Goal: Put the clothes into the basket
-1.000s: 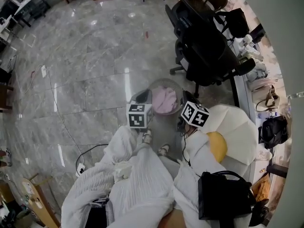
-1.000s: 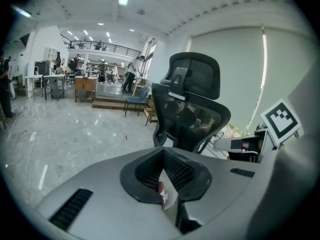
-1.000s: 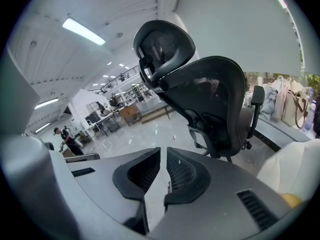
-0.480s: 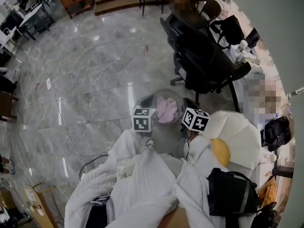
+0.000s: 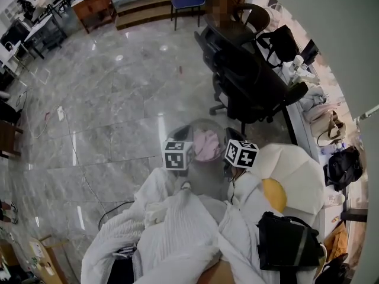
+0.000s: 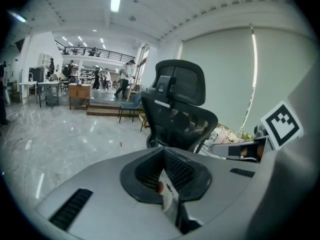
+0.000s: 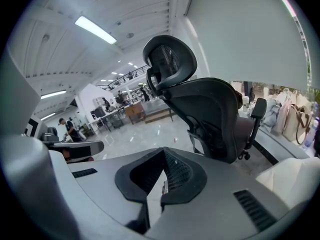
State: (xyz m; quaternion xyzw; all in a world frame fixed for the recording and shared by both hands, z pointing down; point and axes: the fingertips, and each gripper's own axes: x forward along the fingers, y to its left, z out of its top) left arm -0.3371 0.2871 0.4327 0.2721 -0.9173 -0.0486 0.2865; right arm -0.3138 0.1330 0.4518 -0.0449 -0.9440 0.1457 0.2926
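A clear round basket stands on the marble floor with a pink garment bunched inside it. My left gripper hovers at the basket's left rim and my right gripper at its right rim, each under its marker cube. In the left gripper view the left gripper has its jaws together with no cloth between them. The right gripper also shows its jaws meeting with nothing held. Both gripper views look past the basket toward the chair, so basket and garment are hidden there.
A black office chair stands just beyond the basket. At the right sit a white round cushion with a yellow centre and a black bag. A desk edge with bags runs along the right. A cable trails across the floor at left.
The head view has tilted up, showing more of the room. Both grippers have lifted a little and stay at either side of the basket; the pink garment lies in it as before.
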